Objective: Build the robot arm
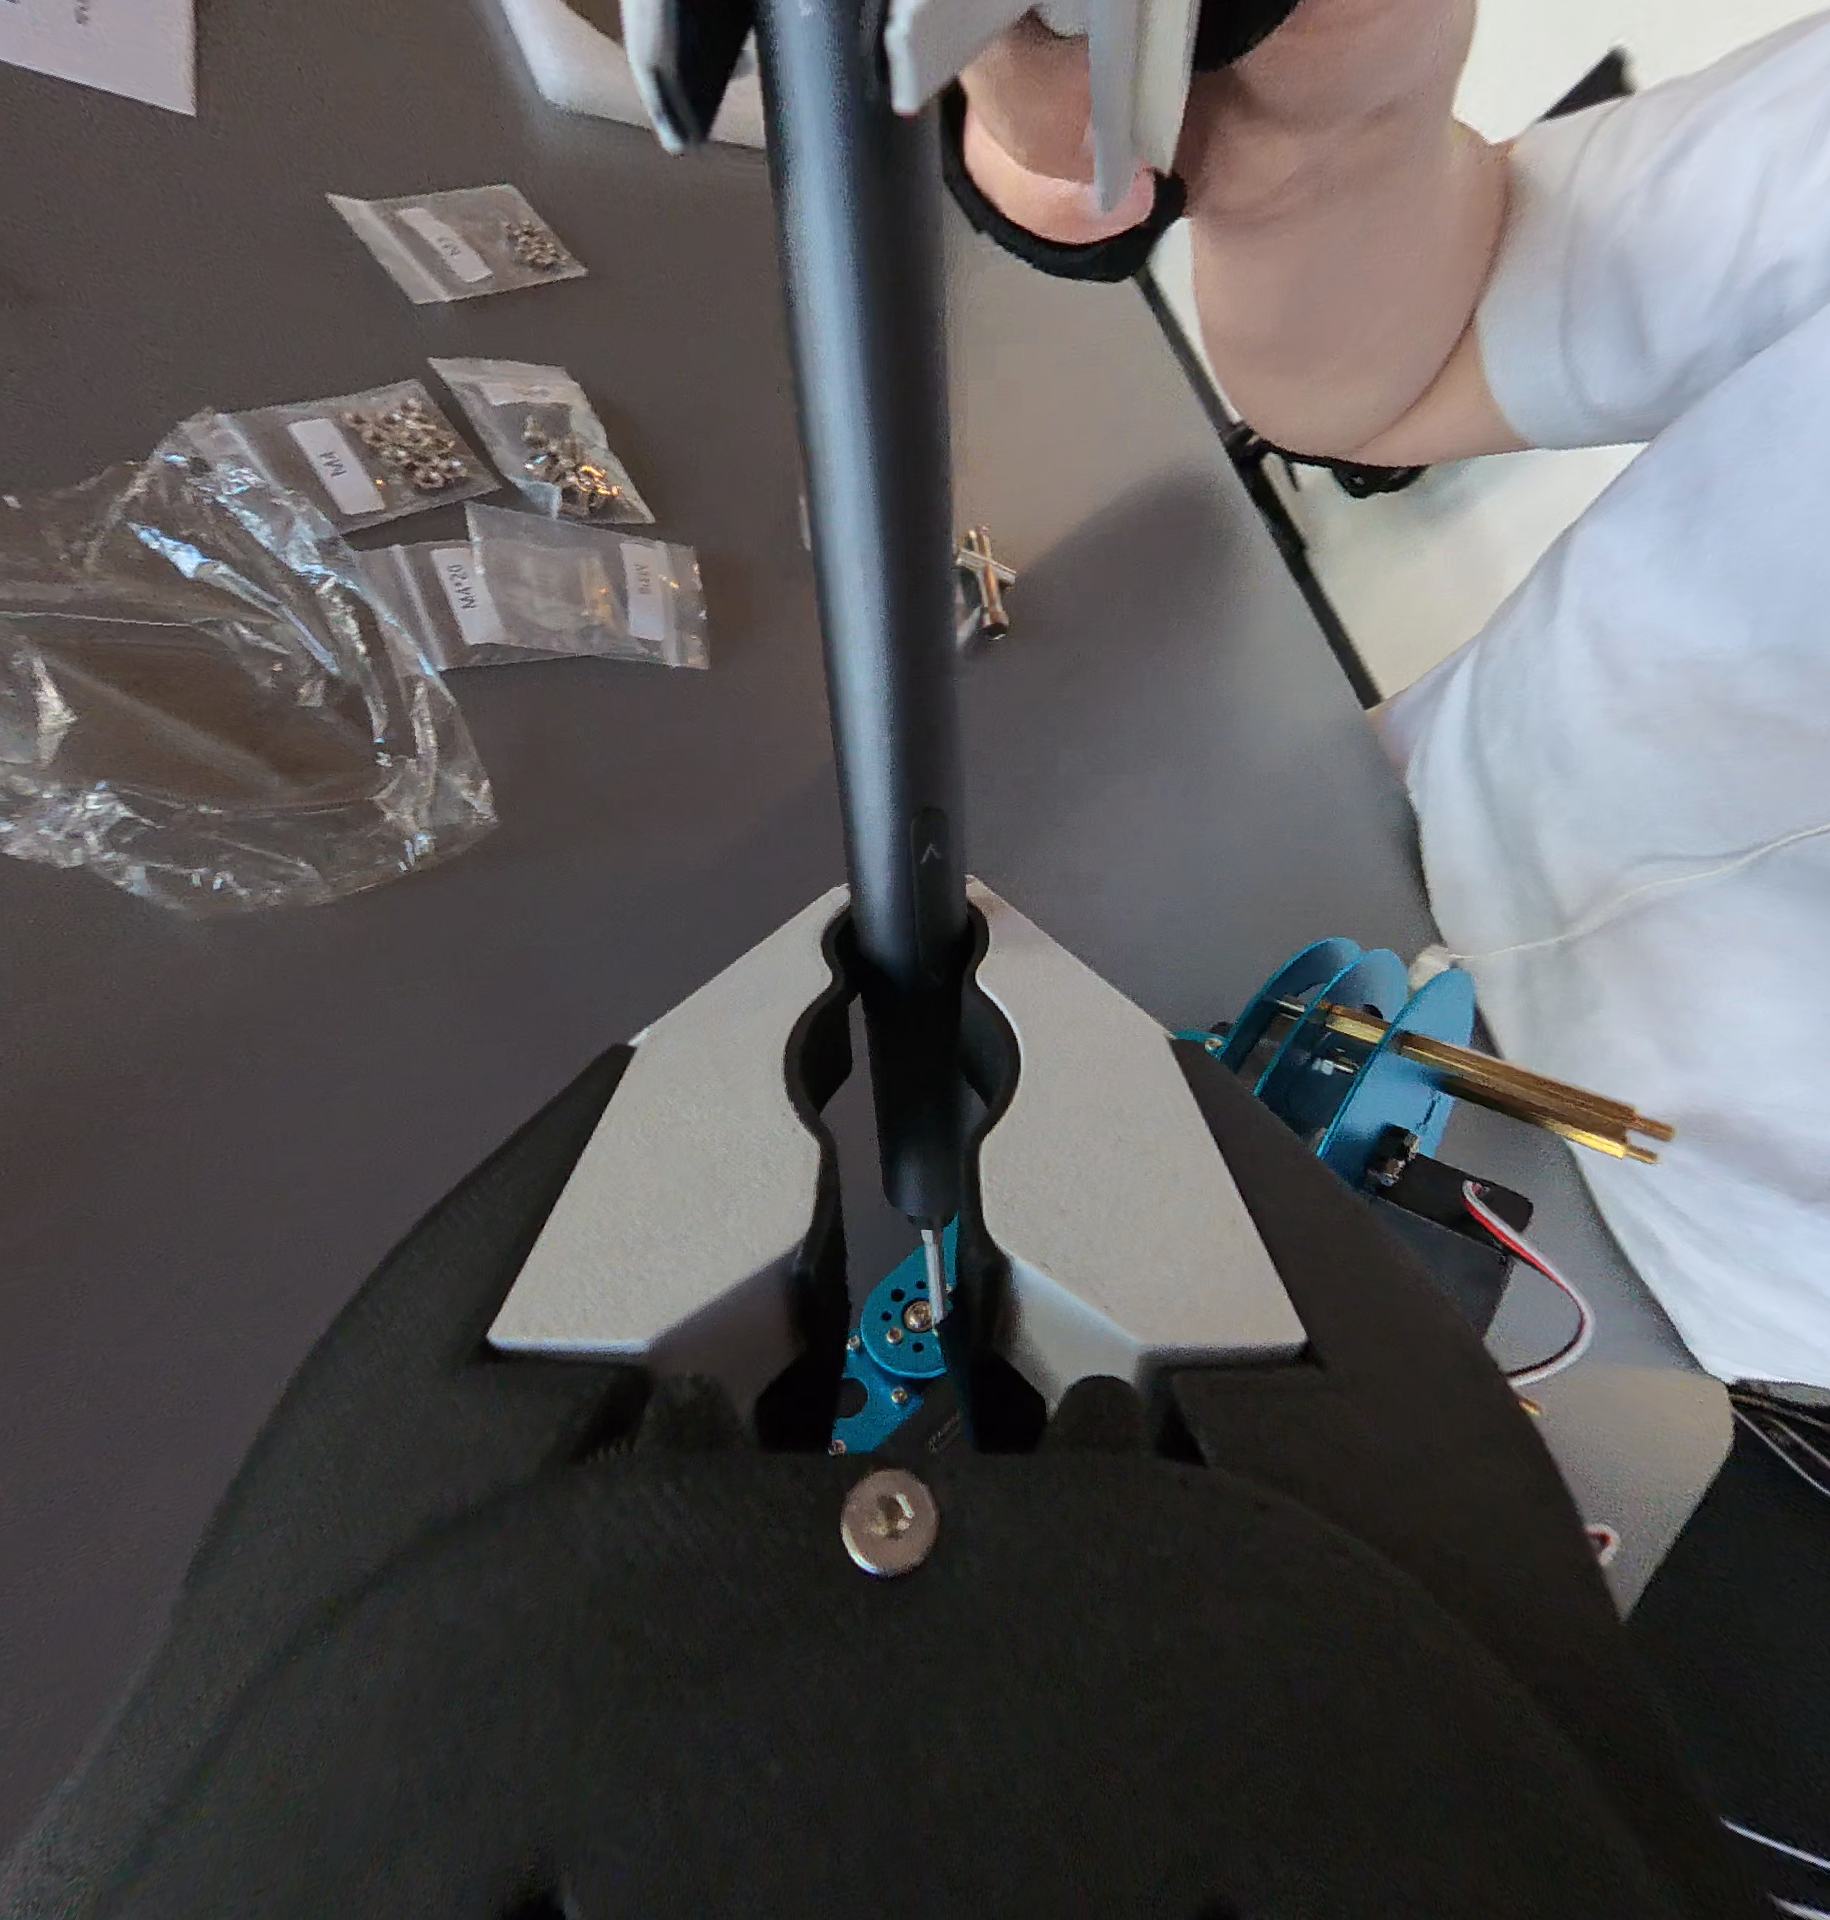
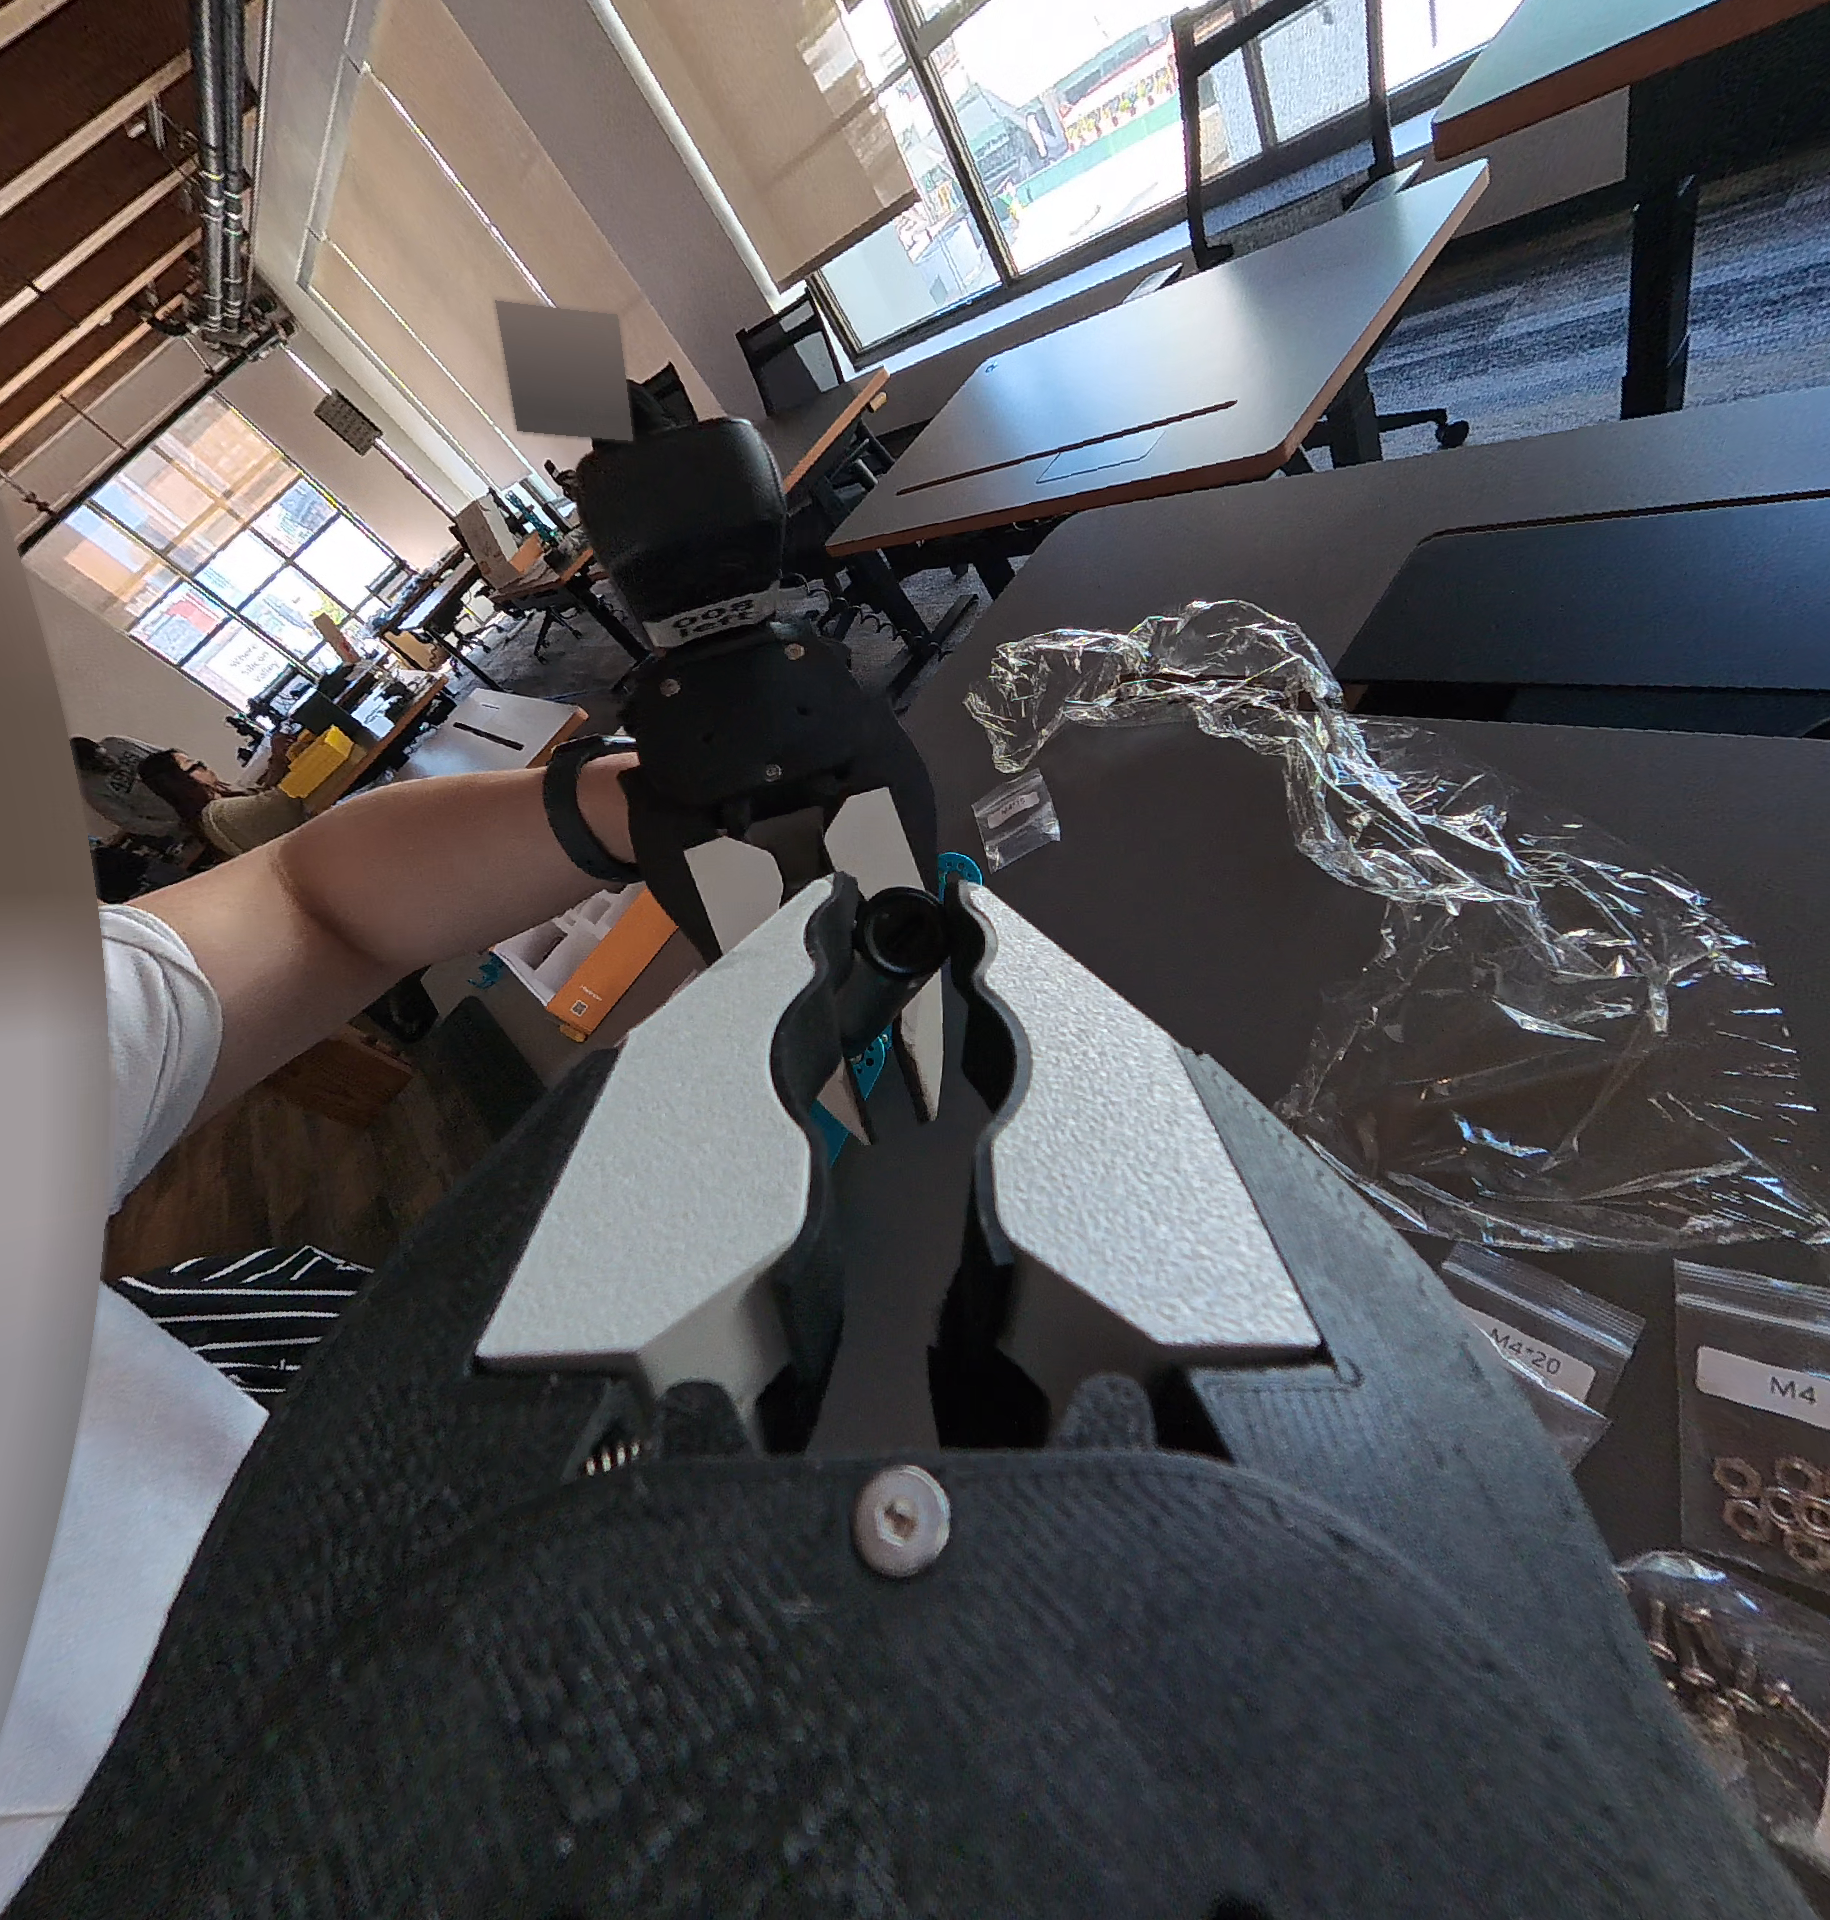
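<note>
I am closing my left gripper [image 1: 909, 904] around the lower shaft of a slim dark grey pen-shaped power screwdriver [image 1: 869, 520], which is filling the narrow notch between my pale pads. Its thin bit is standing on a silver screw [image 1: 919, 1314] in a blue round metal plate with holes [image 1: 890, 1340], right under my fingers. My right gripper [image 2: 898, 904] is clamping the same tool at its round black top end.

Just to my right, a blue disc assembly with brass standoffs [image 1: 1337, 1060] is sitting near the edge of the dark grey table [image 1: 267, 1143], close against my white shirt [image 1: 1669, 727], so there is little room on that side. To my left the tabletop is lying bare for a stretch.

Farther out, crumpled clear plastic wrap [image 1: 194, 675] and small clear zip bags of metal hardware [image 1: 578, 592] are crowding the left. A small metal cross-shaped wrench [image 1: 984, 582] is lying beyond the shaft, short of the table's right edge.
</note>
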The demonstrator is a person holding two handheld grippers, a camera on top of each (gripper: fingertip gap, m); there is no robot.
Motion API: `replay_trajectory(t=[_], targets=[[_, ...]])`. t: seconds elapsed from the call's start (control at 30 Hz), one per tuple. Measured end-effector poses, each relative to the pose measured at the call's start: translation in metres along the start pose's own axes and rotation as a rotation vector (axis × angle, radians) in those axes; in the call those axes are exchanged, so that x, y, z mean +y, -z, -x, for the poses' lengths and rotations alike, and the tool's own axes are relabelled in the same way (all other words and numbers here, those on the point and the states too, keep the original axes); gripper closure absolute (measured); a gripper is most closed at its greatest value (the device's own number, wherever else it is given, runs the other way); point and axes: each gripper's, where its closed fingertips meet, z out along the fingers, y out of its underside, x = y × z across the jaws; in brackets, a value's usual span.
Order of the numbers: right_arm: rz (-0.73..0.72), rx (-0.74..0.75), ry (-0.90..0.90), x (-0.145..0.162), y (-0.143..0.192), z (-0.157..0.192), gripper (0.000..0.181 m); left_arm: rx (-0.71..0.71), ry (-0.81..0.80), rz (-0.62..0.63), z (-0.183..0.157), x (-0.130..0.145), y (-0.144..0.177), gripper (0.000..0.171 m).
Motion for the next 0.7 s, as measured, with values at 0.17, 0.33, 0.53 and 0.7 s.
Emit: replay_trajectory(t=[0.17, 0.33, 0.53, 0.7], targets=[[0.007, 0.014, 0.017, -0.0020, -0.0017, 0.0013, 0.163, -0.052, 0.034, -0.010, 0.0010, -0.0021, 0.0038, 0.156], [0.006, 0.024, 0.021, -0.0038, -0.0035, 0.0011, 0.163, -0.129, -0.001, -0.008, 0.0041, -0.0039, 0.0047, 0.159], [-0.022, -0.029, 0.024, -0.0063, -0.0049, 0.0041, 0.163, -0.076, 0.025, -0.036, 0.0020, -0.0049, 0.0055, 0.160], [-0.121, -0.072, 0.077, -0.0100, -0.0063, 0.0022, 0.133, -0.030, 0.035, -0.069, 0.0004, -0.0060, 0.0060, 0.160]])
